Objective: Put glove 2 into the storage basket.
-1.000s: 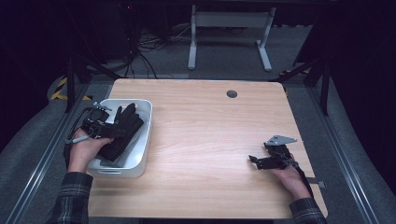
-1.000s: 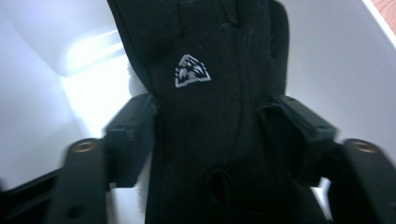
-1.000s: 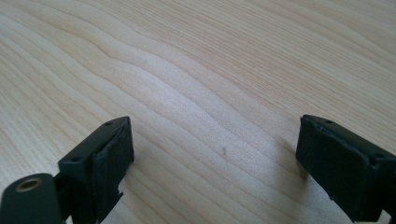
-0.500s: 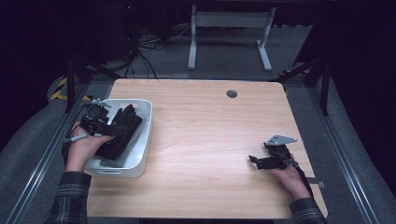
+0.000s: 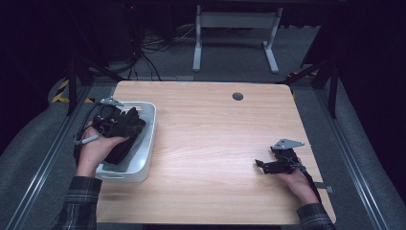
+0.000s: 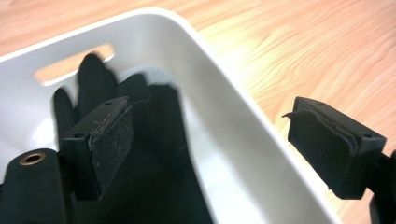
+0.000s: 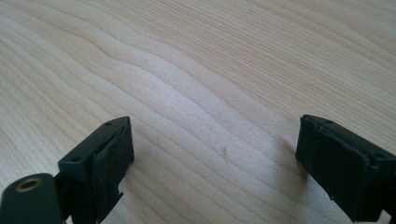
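Since the earlier frame the left gripper (image 5: pixel 125 125) has lifted off the black glove (image 6: pixel 154 154), its jaws just opened wide and empty. The glove lies below them in the white bin (image 5: pixel 149 125).

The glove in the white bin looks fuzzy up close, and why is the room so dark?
In the left gripper view the black glove and the bin are soft and out of focus, while the pads look sharper. In the high view, light falls on the table and the floor behind is dim. In the right gripper view the wood grain is crisp, with soft shadows.
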Demonstrator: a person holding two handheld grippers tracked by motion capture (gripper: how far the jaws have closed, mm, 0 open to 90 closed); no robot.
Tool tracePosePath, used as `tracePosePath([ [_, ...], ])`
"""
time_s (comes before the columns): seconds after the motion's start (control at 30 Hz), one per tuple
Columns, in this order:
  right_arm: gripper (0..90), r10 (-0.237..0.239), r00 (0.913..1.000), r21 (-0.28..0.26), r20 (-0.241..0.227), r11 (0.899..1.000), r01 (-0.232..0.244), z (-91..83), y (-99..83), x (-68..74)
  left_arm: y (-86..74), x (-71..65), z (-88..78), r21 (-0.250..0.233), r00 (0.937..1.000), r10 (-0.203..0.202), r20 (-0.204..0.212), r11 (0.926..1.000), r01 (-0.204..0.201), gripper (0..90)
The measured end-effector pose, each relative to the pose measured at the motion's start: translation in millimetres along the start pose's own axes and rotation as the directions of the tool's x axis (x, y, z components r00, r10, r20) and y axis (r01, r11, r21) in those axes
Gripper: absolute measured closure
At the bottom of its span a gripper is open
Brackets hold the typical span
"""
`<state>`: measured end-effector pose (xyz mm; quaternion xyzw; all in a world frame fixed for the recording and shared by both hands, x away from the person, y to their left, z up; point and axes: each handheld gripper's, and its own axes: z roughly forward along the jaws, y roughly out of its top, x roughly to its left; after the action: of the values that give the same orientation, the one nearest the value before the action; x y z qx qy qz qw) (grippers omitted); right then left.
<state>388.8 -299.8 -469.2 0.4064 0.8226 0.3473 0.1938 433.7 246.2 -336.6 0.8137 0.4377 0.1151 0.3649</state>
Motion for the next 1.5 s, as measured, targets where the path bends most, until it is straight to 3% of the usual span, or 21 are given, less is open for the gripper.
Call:
tracePosePath([
  [0.33,11.6,0.000,1.0000,0.000,0.000,1.000,0.000,0.0,0.0,0.3,10.9,-39.3,12.5,-0.053,0.9961,0.045,0.076,0.9978,-0.041,15.3],
  [0.83,11.5,-0.005,1.0000,0.001,-0.005,1.000,0.005,-0.2,-0.1,1.0,5.1,-103.8,70.5,-0.057,0.9716,0.130,0.197,0.9910,-0.122,15.8],
  [1.17,11.5,-0.008,0.9999,0.001,-0.008,1.000,0.008,-0.2,-0.1,1.3,-11.3,-137.4,105.0,-0.025,0.9568,0.182,0.226,0.9831,-0.181,15.9],
  [1.4,11.5,-0.008,0.9999,0.001,-0.009,1.000,0.008,-0.2,-0.1,1.3,-30.0,-150.6,129.2,-0.001,0.9528,0.200,0.228,0.9787,-0.205,15.9],
  [1.5,11.6,-0.008,0.9999,0.001,-0.008,1.000,0.008,-0.2,-0.1,1.4,-36.3,-153.9,138.4,0.010,0.9518,0.222,0.211,0.9733,-0.230,15.9],
])
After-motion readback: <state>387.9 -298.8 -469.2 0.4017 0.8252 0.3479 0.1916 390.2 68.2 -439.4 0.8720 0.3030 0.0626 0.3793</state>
